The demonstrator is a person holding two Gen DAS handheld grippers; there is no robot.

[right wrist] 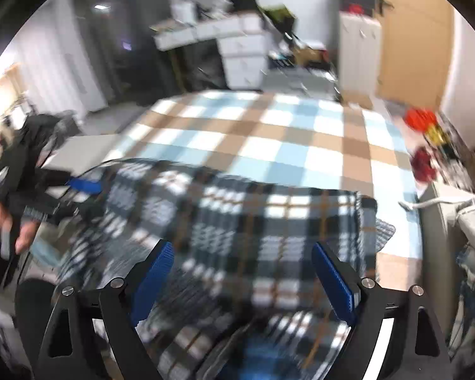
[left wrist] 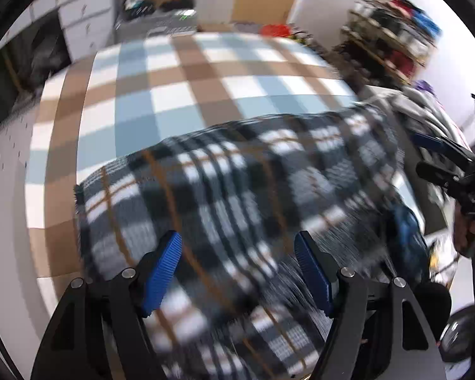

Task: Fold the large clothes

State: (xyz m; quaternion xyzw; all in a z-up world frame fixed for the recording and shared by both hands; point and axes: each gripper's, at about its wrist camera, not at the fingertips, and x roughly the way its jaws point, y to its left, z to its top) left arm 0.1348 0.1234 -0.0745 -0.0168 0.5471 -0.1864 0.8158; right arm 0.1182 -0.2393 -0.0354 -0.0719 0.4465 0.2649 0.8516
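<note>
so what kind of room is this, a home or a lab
Probably a lived-in home room or bedroom, not a lab. A checked sheet covers a wide surface like a bed, white drawers stand behind it, and a cluttered shelf rack lines the wall.

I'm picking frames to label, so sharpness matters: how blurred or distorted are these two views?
Left wrist view: motion blur smears the dark plaid garment, worst low right; the checked cover is softer but readable; fisheye bends its grid. Right wrist view: heavier smear over the garment and background shelves; only the right gripper with its jaws apart is crisp.
</note>
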